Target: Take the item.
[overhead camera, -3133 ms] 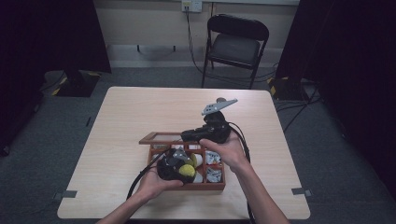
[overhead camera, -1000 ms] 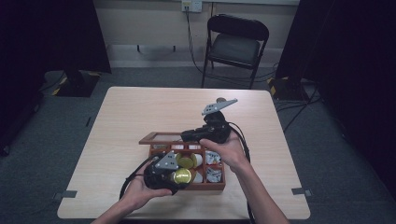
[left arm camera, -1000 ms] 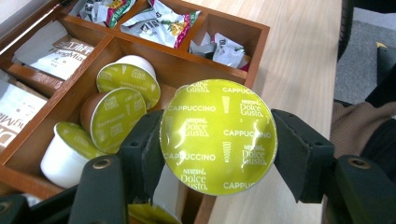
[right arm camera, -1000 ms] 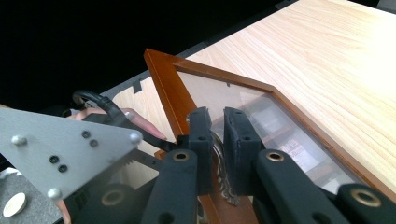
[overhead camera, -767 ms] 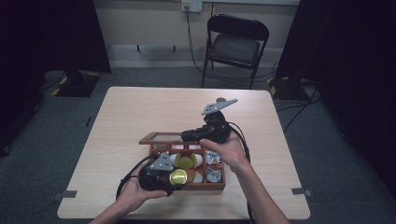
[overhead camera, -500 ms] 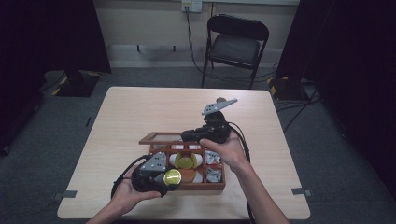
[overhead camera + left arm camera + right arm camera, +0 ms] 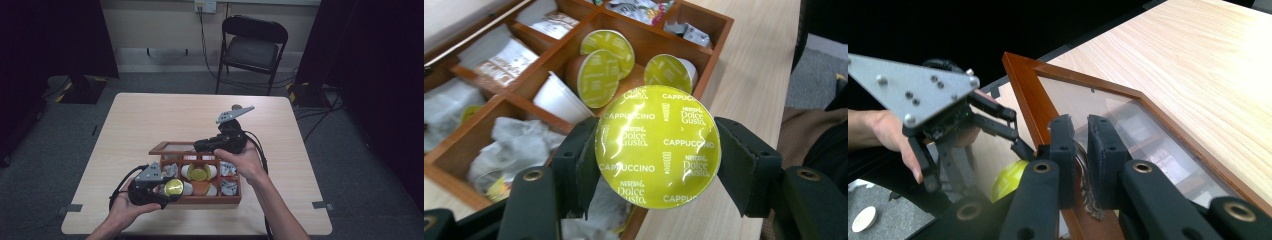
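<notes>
The right tongs (image 7: pixel 1079 150) are pinching the small metal handle (image 7: pixel 1087 192) on the front edge of the glass lid (image 7: pixel 1108 107), propping it up at a tilt; this is probably so the box (image 7: pixel 200 197) stays open while the other hand works inside. In the high view the right tongs (image 7: pixel 200 145) are sitting at the box's far side, with the lid (image 7: pixel 172 148) leaning away toward the left.

The left tongs (image 7: pixel 656 152) are gripping a pod (image 7: pixel 657 146) by its sides, one jaw on each flank, the yellow-green foil top facing the camera. The pod is sitting squarely between the jaws, lifted above the box's near corner, partly over the tabletop (image 7: pixel 749 80). More pods (image 7: pixel 606 65) are lying in the middle compartment beyond it, with sachets (image 7: pixel 509 55) in the neighbouring ones. In the high view the left tongs (image 7: pixel 172 190) are holding the pod (image 7: pixel 174 187) at the box's near left corner.
</notes>
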The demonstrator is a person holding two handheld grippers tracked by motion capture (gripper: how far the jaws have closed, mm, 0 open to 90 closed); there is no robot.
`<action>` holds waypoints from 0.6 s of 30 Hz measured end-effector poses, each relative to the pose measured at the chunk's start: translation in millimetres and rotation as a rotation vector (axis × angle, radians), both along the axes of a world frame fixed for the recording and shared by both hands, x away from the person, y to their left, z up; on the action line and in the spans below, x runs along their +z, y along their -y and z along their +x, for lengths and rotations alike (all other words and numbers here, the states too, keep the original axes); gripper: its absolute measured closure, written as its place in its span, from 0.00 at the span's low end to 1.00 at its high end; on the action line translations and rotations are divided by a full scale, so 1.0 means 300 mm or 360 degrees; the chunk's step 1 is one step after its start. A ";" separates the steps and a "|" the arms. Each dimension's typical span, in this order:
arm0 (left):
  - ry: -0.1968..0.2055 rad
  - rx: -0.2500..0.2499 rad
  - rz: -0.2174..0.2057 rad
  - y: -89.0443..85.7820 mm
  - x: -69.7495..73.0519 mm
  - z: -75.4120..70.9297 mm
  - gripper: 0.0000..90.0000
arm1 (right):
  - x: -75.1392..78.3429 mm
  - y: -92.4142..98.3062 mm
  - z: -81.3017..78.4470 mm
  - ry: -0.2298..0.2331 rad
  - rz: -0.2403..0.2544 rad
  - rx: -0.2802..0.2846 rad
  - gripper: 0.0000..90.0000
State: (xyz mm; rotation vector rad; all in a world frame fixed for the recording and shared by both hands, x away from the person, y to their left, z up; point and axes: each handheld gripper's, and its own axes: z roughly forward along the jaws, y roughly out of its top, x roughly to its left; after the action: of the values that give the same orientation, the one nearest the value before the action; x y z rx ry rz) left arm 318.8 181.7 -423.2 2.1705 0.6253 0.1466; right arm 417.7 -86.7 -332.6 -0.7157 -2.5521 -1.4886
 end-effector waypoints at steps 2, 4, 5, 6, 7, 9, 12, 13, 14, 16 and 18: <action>0.0006 0.0021 -0.0009 -0.015 0.006 0.006 0.42 | -0.001 0.000 0.000 -0.0003 0.0003 0.0001 0.91; 0.0008 0.0040 -0.0017 -0.032 0.010 0.011 0.42 | -0.001 0.000 0.000 -0.0004 0.0003 0.0002 0.91; 0.0017 0.0050 -0.0008 -0.040 0.012 0.012 0.42 | -0.001 0.000 0.001 -0.0003 0.0003 0.0002 0.91; 0.0020 0.0065 -0.0013 -0.048 0.013 0.014 0.42 | -0.001 0.000 0.001 -0.0005 0.0003 0.0001 0.91; 0.0016 0.0077 -0.0018 -0.056 0.014 0.016 0.42 | -0.001 0.000 0.001 -0.0004 0.0003 0.0001 0.91; 0.0022 0.0098 -0.0019 -0.069 0.016 0.022 0.42 | -0.001 0.000 0.001 -0.0004 0.0003 0.0001 0.91; 0.0025 0.0123 -0.0033 -0.082 0.022 0.027 0.42 | 0.000 0.000 0.000 -0.0002 0.0002 0.0000 0.91; 0.0032 0.0126 -0.0030 -0.087 0.024 0.029 0.42 | 0.000 0.000 0.000 -0.0002 0.0000 0.0000 0.91; 0.0031 0.0131 -0.0033 -0.090 0.025 0.030 0.42 | 0.000 0.000 0.000 -0.0003 0.0002 0.0000 0.91; 0.0028 0.0145 -0.0034 -0.101 0.025 0.037 0.42 | -0.001 0.000 0.000 -0.0003 0.0002 0.0000 0.91; 0.0024 0.0178 -0.0035 -0.121 0.025 0.048 0.42 | 0.000 0.000 0.000 -0.0001 0.0000 0.0001 0.91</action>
State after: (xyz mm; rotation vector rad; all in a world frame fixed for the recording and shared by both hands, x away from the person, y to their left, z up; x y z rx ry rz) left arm 333.2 217.9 -415.8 2.1123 0.7363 0.2145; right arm 417.7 -86.7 -332.8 -0.7155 -2.5518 -1.4874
